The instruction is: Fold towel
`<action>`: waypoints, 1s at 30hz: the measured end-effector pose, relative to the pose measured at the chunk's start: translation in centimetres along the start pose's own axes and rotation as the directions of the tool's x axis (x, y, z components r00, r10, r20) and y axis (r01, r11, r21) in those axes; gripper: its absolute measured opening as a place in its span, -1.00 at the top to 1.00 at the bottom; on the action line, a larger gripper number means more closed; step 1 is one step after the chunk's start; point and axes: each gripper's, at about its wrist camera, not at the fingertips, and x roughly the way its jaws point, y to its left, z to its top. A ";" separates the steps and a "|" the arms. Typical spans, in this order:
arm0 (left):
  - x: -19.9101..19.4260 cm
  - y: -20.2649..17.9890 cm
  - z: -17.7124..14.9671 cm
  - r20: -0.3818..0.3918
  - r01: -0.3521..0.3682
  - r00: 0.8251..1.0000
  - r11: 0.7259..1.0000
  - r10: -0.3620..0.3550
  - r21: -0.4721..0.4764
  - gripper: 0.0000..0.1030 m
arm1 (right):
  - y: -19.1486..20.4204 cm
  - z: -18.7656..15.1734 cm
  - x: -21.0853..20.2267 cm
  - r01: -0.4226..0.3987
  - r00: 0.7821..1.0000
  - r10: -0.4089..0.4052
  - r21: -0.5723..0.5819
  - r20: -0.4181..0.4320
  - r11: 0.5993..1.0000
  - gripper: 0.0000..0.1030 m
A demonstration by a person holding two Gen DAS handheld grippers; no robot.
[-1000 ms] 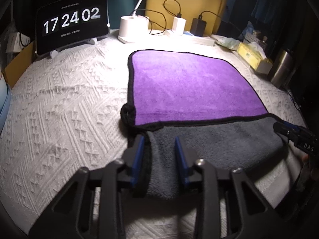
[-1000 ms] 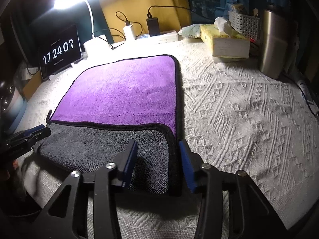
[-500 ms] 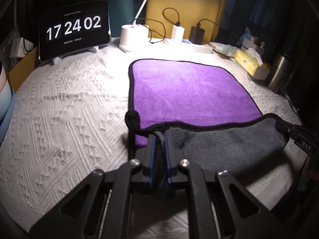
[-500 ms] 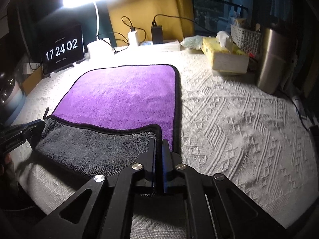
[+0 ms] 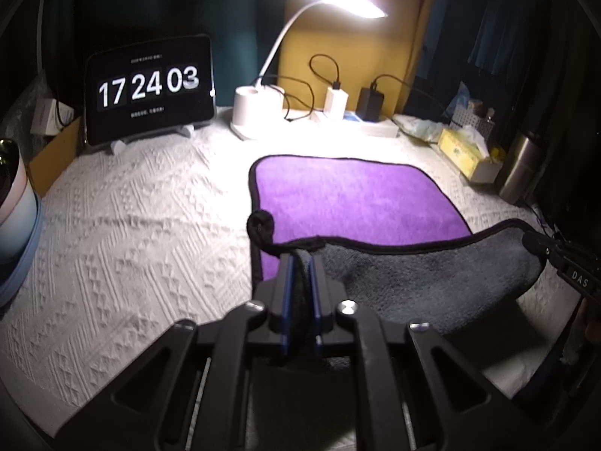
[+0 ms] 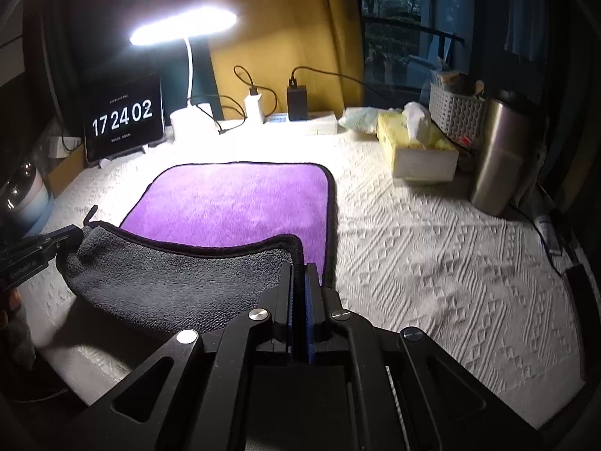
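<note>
A towel (image 5: 353, 203), purple on top and grey underneath with a black hem, lies on the white quilted cloth (image 5: 131, 233). Its near edge is turned up, grey side showing (image 6: 180, 282). My left gripper (image 5: 300, 263) is shut on the near left corner and holds it above the cloth. My right gripper (image 6: 299, 274) is shut on the near right corner, also lifted. Each gripper shows at the edge of the other's view: the right one (image 5: 563, 259), the left one (image 6: 33, 251).
At the back stand a clock tablet (image 5: 150, 88), a lit desk lamp (image 5: 259, 112), chargers and a power strip (image 5: 357, 120). A tissue box (image 6: 417, 146), a white basket (image 6: 454, 112) and a steel flask (image 6: 499, 154) stand at the right. A pale round container (image 5: 11, 206) is at the left.
Both grippers closed on the near corners of the towel, then lifted them. The near edge has risen off the cloth and moved toward the far side.
</note>
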 end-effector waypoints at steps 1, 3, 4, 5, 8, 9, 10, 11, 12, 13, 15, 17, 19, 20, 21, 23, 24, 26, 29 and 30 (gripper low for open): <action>-0.1 0.1 0.3 0.008 -0.001 1.000 1.000 0.001 -0.002 0.82 | 0.0 0.2 -0.1 0.000 1.000 0.000 0.000 0.005 1.000 0.89; -0.2 0.2 0.7 0.021 -0.001 1.000 1.000 0.001 -0.004 0.82 | 0.0 0.6 -0.1 0.002 1.000 -0.002 0.000 0.013 1.000 0.89; -0.2 0.3 1.0 0.028 -0.001 1.000 1.000 0.002 -0.005 0.82 | 0.1 0.8 -0.1 0.003 1.000 -0.003 -0.001 0.016 1.000 0.89; -0.2 0.4 1.2 0.033 -0.001 0.999 1.000 0.002 -0.005 0.83 | 0.1 1.1 -0.1 0.004 1.000 -0.004 -0.002 0.021 1.000 0.89; -0.1 0.5 1.9 0.047 -0.001 0.999 1.000 0.002 -0.003 0.83 | 0.1 1.7 -0.1 0.009 0.999 -0.009 -0.006 0.031 1.000 0.89; -0.1 0.6 2.1 0.052 -0.001 0.999 1.000 0.002 -0.004 0.83 | 0.0 2.0 -0.1 0.011 0.999 -0.011 -0.007 0.036 1.000 0.89; 0.0 0.6 2.3 0.055 -0.002 0.998 1.000 0.002 -0.004 0.83 | 0.0 2.2 0.0 0.012 0.999 -0.012 -0.007 0.038 1.000 0.89; 0.1 0.7 2.6 0.058 -0.002 0.998 1.000 0.003 -0.004 0.83 | 0.0 2.5 0.0 0.013 0.999 -0.013 -0.008 0.041 1.000 0.89; 0.2 0.7 2.8 0.060 -0.003 0.998 1.000 0.003 -0.004 0.83 | -0.1 2.7 0.1 0.014 0.999 -0.014 -0.009 0.044 1.000 0.89; 0.3 0.8 3.0 0.061 -0.003 0.998 1.000 0.004 -0.005 0.83 | -0.1 3.0 0.3 0.015 0.999 -0.015 -0.010 0.046 1.000 0.89; 0.6 0.9 3.4 0.064 -0.005 0.998 1.000 0.005 -0.007 0.82 | -0.1 3.5 0.5 0.016 0.999 -0.015 -0.012 0.049 1.000 0.89; 0.8 0.9 3.7 0.067 -0.005 0.998 1.000 0.006 -0.007 0.82 | -0.2 3.9 0.8 0.015 0.999 -0.015 -0.014 0.051 1.000 0.89; 1.1 0.9 3.9 0.068 -0.006 0.998 1.000 0.007 -0.007 0.82 | -0.3 4.3 1.3 0.015 0.999 -0.014 -0.018 0.051 1.000 0.89; 1.1 0.9 4.0 0.068 -0.007 0.998 1.000 0.007 -0.007 0.82 | -0.3 4.4 1.4 0.014 0.999 -0.013 -0.018 0.051 1.000 0.89; 1.3 0.9 4.2 0.068 -0.007 0.998 1.000 0.007 -0.007 0.82 | -0.3 4.6 1.6 0.014 0.999 -0.013 -0.019 0.051 1.000 0.89; 1.7 1.0 4.7 0.069 -0.009 0.998 1.000 0.009 -0.006 0.82 | -0.4 5.0 2.1 0.014 0.999 -0.013 -0.020 0.050 1.000 0.89; 1.9 1.0 4.9 0.069 -0.010 0.998 1.000 0.010 -0.006 0.82 | -0.5 5.2 2.3 0.014 0.999 -0.013 -0.022 0.050 1.000 0.89; 2.4 1.2 5.3 0.068 -0.012 0.998 1.000 0.012 -0.007 0.82 | -0.6 5.6 2.7 0.015 0.999 -0.014 -0.023 0.051 1.000 0.89; 3.1 1.3 5.9 0.067 -0.014 0.998 1.000 0.014 -0.006 0.82 | -0.7 6.3 3.4 0.015 0.999 -0.014 -0.026 0.053 1.000 0.89; 3.4 1.3 6.1 0.067 -0.014 0.998 1.000 0.014 -0.005 0.82 | -0.8 6.4 3.5 0.015 0.999 -0.014 -0.027 0.053 1.000 0.89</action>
